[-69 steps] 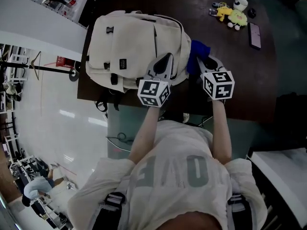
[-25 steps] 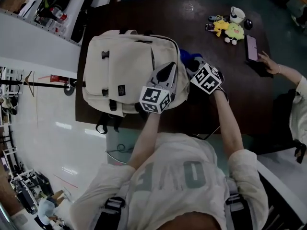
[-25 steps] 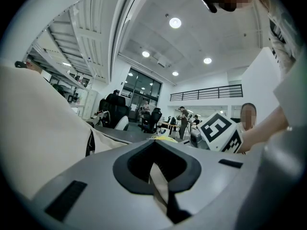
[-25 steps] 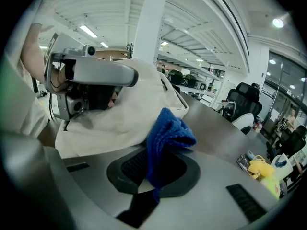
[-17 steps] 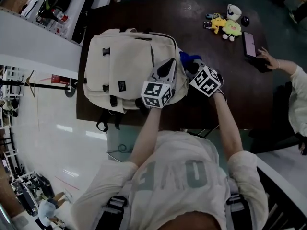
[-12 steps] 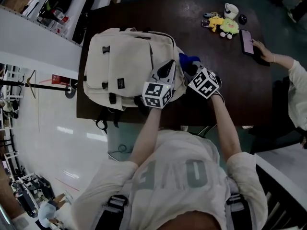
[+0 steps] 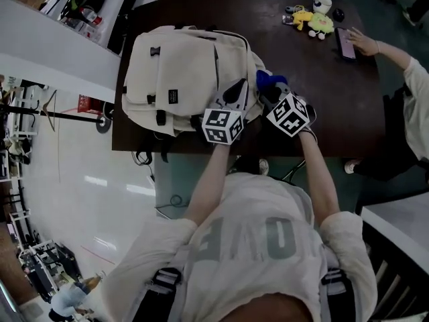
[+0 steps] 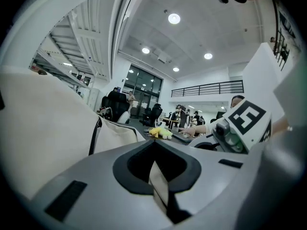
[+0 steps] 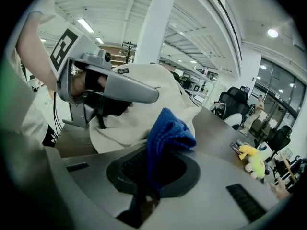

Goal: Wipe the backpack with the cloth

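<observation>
A cream backpack (image 7: 177,72) lies flat on the dark table (image 7: 315,79). My left gripper (image 7: 236,91) rests on its right side, shut on a thin fold of cream backpack fabric (image 8: 159,183). In its own view the left gripper (image 8: 157,176) shows that strip pinched between its jaws. Just to the right, my right gripper (image 7: 268,92) is shut on a blue cloth (image 7: 267,80) held against the backpack's right edge. In the right gripper view the blue cloth (image 9: 167,137) bunches out of the right gripper (image 9: 148,178), with the backpack (image 9: 144,111) and left gripper (image 9: 112,87) behind it.
At the table's far right corner lie yellow-green plush toys (image 7: 314,22), a white mug (image 7: 322,3) and a phone (image 7: 347,43) under another person's hand (image 7: 365,42). The table's near edge (image 7: 201,151) runs just under my grippers. White floor lies to the left.
My right gripper has swung left with the blue cloth, up against the backpack's right side. The left gripper stays on the backpack. The other person's hand has reached onto the phone.
</observation>
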A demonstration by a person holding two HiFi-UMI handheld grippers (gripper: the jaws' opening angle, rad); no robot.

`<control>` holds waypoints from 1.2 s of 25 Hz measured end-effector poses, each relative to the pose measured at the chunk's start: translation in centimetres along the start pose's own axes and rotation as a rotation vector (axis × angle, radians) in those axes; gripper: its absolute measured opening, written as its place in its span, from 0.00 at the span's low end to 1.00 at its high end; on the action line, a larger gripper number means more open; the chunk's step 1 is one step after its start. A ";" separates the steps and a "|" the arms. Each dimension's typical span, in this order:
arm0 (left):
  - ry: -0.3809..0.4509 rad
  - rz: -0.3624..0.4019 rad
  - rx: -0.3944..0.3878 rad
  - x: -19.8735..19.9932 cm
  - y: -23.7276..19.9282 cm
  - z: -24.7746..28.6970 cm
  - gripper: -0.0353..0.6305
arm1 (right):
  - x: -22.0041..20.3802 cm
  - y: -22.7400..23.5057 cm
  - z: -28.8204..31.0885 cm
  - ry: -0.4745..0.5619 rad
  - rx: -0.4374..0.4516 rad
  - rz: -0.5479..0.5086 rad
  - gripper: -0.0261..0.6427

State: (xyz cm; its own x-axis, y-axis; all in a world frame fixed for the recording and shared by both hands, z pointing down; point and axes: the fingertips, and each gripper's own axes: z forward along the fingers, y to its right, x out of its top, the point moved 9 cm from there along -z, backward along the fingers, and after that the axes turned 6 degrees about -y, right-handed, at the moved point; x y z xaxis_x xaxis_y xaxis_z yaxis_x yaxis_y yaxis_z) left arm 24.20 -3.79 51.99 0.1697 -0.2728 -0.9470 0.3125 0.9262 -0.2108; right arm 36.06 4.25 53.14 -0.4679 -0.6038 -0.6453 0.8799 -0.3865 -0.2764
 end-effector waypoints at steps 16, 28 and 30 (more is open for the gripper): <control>0.044 0.029 0.005 -1.3 2.8 -7.0 0.06 | -0.7 -8.7 -2.6 -0.034 -0.088 0.082 0.10; 0.104 0.029 0.034 0.0 0.9 -14.2 0.06 | 3.2 -16.0 -0.9 -0.058 -0.019 0.133 0.10; 0.113 0.042 0.039 0.6 0.4 -16.4 0.06 | 4.3 -17.0 -0.6 -0.058 -0.021 0.133 0.10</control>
State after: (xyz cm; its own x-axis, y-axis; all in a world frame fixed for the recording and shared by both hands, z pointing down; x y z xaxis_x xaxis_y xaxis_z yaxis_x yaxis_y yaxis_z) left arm 9.14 0.64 47.38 0.0778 -0.2012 -0.9764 0.3435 0.9249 -0.1632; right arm 19.15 8.64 54.67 -0.3507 -0.6882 -0.6351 0.9356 -0.2861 -0.2067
